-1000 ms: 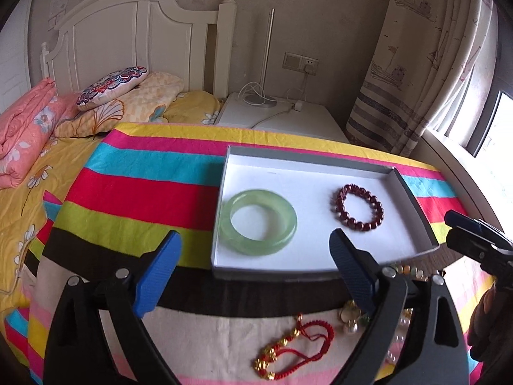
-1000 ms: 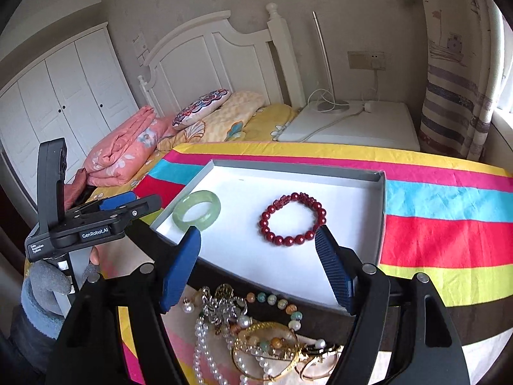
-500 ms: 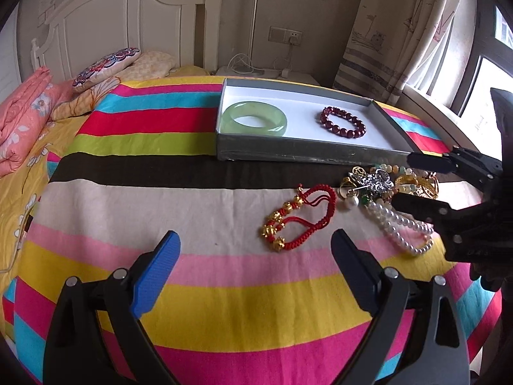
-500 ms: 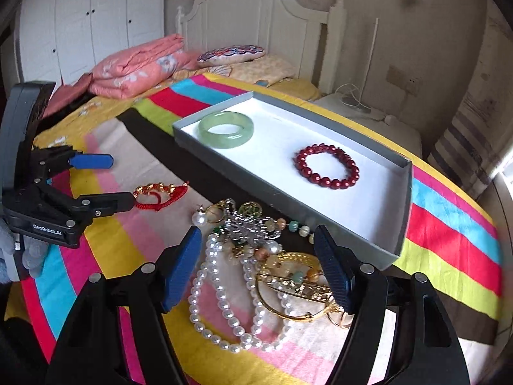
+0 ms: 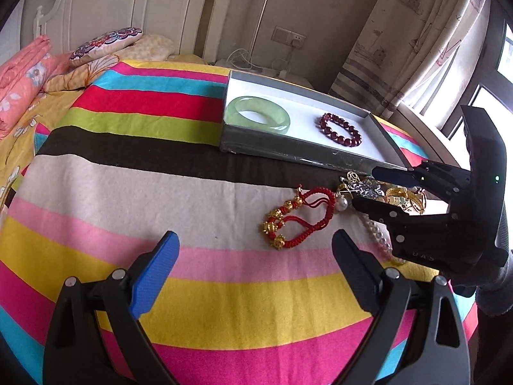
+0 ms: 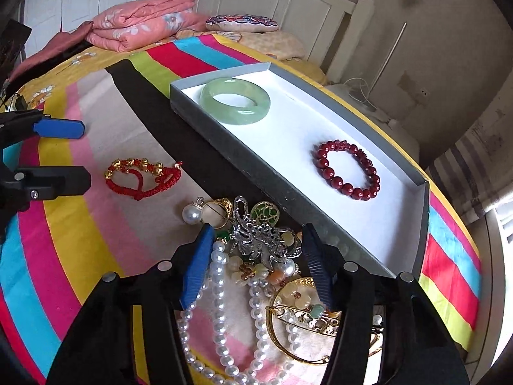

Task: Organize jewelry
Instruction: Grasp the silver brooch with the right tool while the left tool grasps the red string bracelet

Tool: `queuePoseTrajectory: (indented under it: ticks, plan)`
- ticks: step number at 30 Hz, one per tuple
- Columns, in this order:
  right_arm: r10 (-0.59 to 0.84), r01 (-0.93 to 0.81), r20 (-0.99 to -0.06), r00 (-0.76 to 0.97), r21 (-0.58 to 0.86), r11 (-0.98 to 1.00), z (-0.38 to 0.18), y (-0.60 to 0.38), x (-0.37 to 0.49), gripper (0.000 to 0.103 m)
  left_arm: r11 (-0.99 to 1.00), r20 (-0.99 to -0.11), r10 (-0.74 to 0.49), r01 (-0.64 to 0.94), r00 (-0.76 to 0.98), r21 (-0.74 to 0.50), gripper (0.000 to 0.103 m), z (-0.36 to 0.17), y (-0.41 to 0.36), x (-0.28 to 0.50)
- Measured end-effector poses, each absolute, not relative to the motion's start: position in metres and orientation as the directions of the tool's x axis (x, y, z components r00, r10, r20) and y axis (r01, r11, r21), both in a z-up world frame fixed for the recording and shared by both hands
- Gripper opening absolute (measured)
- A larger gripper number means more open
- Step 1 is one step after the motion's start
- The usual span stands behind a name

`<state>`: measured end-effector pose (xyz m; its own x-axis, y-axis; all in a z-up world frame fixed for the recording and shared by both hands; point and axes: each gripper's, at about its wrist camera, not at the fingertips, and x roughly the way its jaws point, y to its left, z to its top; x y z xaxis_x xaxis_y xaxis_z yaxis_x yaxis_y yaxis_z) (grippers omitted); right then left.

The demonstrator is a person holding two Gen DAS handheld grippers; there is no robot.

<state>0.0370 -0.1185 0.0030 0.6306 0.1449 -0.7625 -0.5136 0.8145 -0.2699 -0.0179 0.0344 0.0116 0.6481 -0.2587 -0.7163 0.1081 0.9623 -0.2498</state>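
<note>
The right tongs (image 6: 256,256) point steeply down over the tangled heap of jewelry (image 6: 266,276) lying on the striped bedspread (image 5: 160,176) just beside the near wall of the gray tray (image 6: 243,166). Their jaws have just been closing and now straddle a silver filigree brooch (image 6: 259,240) at the top of the heap; whether the pads already press on it is hard to tell from this angle, so I read them as not yet clenched. To do this pick well, the jaws should settle on the brooch alone, clear of the pearl strand (image 6: 221,292) running under the left pad, then lift slowly so that nothing snagged trails along. The left tongs (image 5: 253,266) hang released and empty, tilted down over the bedspread, with the red cord bracelet (image 5: 295,218) just ahead of them. Inside the tray a green jade bangle (image 6: 235,101) and a dark red bead bracelet (image 6: 348,170) already lie well apart.
</note>
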Motion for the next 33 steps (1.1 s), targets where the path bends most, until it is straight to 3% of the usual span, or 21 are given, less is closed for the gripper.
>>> queuePoseTrajectory:
  ticks: [3, 6, 10, 14, 16, 20, 21, 23, 24, 25, 27, 29, 33]
  plan:
    - [0.198, -0.519, -0.757, 0.623, -0.211, 0.828, 0.009, -0.124, 0.036, 0.044, 0.96, -0.712, -0.266, 0.108, 0.65, -0.26, 0.096, 0.012, 0.036, -0.018]
    - [0.282, -0.515, -0.746, 0.603, -0.094, 0.852, 0.018, -0.138, 0.038, 0.017, 0.958, -0.711, -0.27, 0.108, 0.649, -0.266, 0.096, 0.012, 0.037, -0.018]
    - [0.313, -0.457, -0.738, 0.598, 0.007, 0.889, 0.023, -0.159, 0.044, 0.01, 0.958, -0.711, -0.271, 0.107, 0.649, -0.267, 0.096, 0.012, 0.036, -0.017]
    - [0.436, -0.411, -0.716, 0.545, 0.225, 0.884, 0.022, -0.189, 0.057, 0.008, 0.957, -0.712, -0.273, 0.107, 0.647, -0.27, 0.096, 0.011, 0.036, -0.017]
    - [0.452, -0.393, -0.711, 0.539, 0.262, 0.881, 0.021, -0.196, 0.061, 0.008, 0.957, -0.712, -0.274, 0.107, 0.646, -0.271, 0.096, 0.011, 0.036, -0.017]
    - [0.433, -0.434, -0.68, 0.591, 0.185, 0.882, 0.026, -0.192, 0.053, 0.011, 0.956, -0.712, -0.276, 0.105, 0.646, -0.275, 0.096, 0.011, 0.036, -0.017]
    - [0.426, -0.444, -0.681, 0.596, 0.164, 0.881, 0.029, -0.188, 0.05, 0.018, 0.955, -0.712, -0.276, 0.104, 0.646, -0.276, 0.096, 0.011, 0.036, -0.017]
    - [0.409, -0.474, -0.672, 0.618, 0.097, 0.875, 0.035, -0.18, 0.039, 0.048, 0.955, -0.712, -0.277, 0.103, 0.645, -0.278, 0.096, 0.01, 0.035, -0.017]
    - [0.41, -0.501, -0.664, 0.626, 0.061, 0.863, 0.038, -0.173, 0.033, 0.069, 0.955, -0.712, -0.278, 0.103, 0.645, -0.279, 0.096, 0.011, 0.036, -0.017]
    - [0.41, -0.531, -0.66, 0.629, 0.02, 0.847, 0.04, -0.165, 0.027, 0.071, 0.955, -0.711, -0.278, 0.103, 0.646, -0.28, 0.096, 0.011, 0.036, -0.017]
    - [0.368, -0.566, -0.679, 0.635, -0.084, 0.82, 0.038, -0.146, 0.019, 0.069, 0.954, -0.711, -0.279, 0.103, 0.646, -0.281, 0.096, 0.01, 0.036, -0.016]
    - [0.315, -0.586, -0.699, 0.643, -0.184, 0.789, 0.031, -0.127, 0.017, 0.059, 0.954, -0.71, -0.279, 0.103, 0.646, -0.282, 0.096, 0.01, 0.037, -0.017]
    - [0.262, -0.605, -0.737, 0.623, -0.241, 0.759, 0.018, -0.108, 0.03, 0.043, 0.952, -0.708, -0.283, 0.102, 0.647, -0.288, 0.096, 0.01, 0.037, -0.016]
